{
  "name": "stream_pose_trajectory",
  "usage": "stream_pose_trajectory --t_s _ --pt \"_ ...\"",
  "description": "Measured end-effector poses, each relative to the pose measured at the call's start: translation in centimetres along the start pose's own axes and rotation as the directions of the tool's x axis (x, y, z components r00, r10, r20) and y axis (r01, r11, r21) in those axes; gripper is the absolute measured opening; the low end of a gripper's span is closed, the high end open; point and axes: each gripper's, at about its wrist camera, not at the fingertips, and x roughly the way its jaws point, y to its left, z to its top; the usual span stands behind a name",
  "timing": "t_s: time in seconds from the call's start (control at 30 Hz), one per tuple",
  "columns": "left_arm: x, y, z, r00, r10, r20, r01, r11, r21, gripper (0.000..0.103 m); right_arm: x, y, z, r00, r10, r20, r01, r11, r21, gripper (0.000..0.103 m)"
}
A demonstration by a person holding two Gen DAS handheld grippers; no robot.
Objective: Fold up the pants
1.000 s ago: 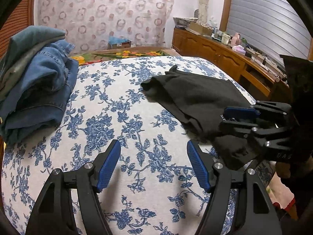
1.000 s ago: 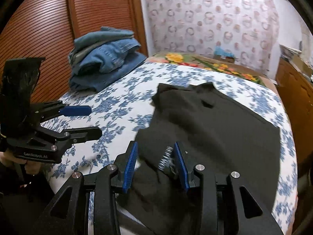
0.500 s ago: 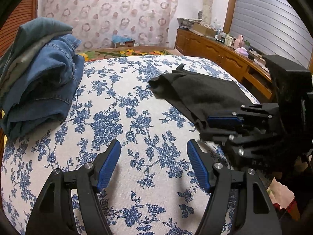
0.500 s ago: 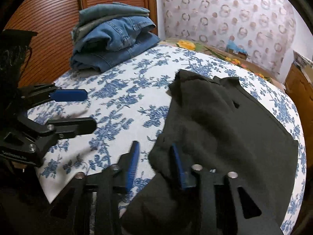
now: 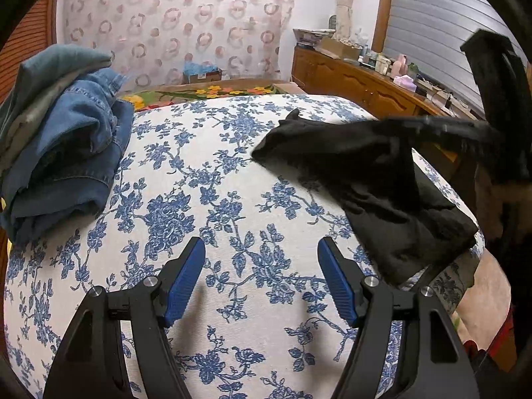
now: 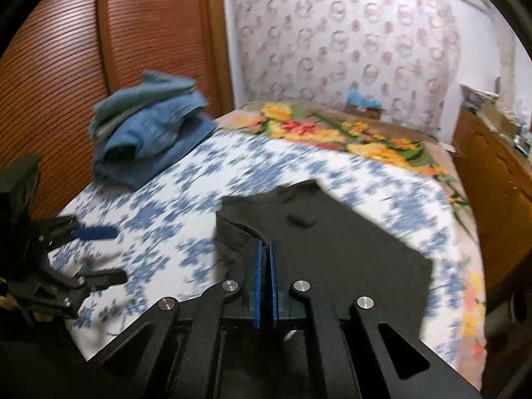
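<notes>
Pads of my right gripper [image 6: 265, 256] pinch the near edge of the black pants [image 6: 332, 249], lifting it off the floral bedspread [image 5: 199, 199]. My left gripper [image 5: 261, 279] hangs spread, empty, beside the pants; folded jeans [image 5: 66, 153] lie beyond.

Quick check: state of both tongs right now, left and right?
Left tongs: open, nothing between the pads, over the floral bedspread.
Right tongs: shut on the black pants, pinching a fold.
</notes>
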Motion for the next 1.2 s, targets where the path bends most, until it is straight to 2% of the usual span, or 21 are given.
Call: stream_pose_trajectory --t_s 0.2,0.37,0.53,0.63,0.67,0.8,1.03,1.2 --pt "-0.2 -0.7 0.3 1.000 -0.004 0.004 0.004 1.000 0.021 0.071 -0.6 -3.4 1.0 0.996 -0.094 0.005 0.094 0.996 0.009 0.004" --pt "0.1 -1.0 0.3 1.000 -0.005 -0.001 0.005 1.000 0.026 0.071 0.5 -6.9 1.8 0.984 -0.179 -0.020 0.180 0.982 0.057 0.004" --pt "0.4 -1.6 0.2 1.000 -0.010 -0.009 0.010 0.999 0.037 0.071 2.0 -8.7 2.0 0.970 -0.234 -0.062 0.239 0.967 0.090 0.004" --pt "0.7 -2.3 0.8 1.000 -0.016 -0.012 0.017 0.998 0.058 0.071 2.2 -9.5 1.6 0.962 -0.259 -0.082 0.268 0.956 0.123 0.019" --pt "0.9 -2.6 1.1 1.000 -0.017 -0.011 0.018 0.998 0.066 0.071 2.3 -9.9 1.3 0.962 -0.261 -0.087 0.270 0.953 0.136 0.023" --pt "1.5 -3.8 2.1 0.999 -0.034 -0.011 0.035 0.996 0.086 0.071 1.7 -10.3 0.5 0.967 -0.240 -0.083 0.251 0.955 0.160 0.024" --pt "3.4 -6.2 2.8 0.998 -0.049 -0.044 0.054 0.991 0.120 0.071 2.0 -8.2 -0.8 0.982 -0.163 -0.092 0.172 0.979 0.108 0.030" --pt "4.2 -7.0 2.7 0.997 -0.050 -0.064 0.058 0.989 0.137 0.071 3.0 -7.7 -1.4 0.982 -0.145 -0.121 0.153 0.986 0.060 0.031"
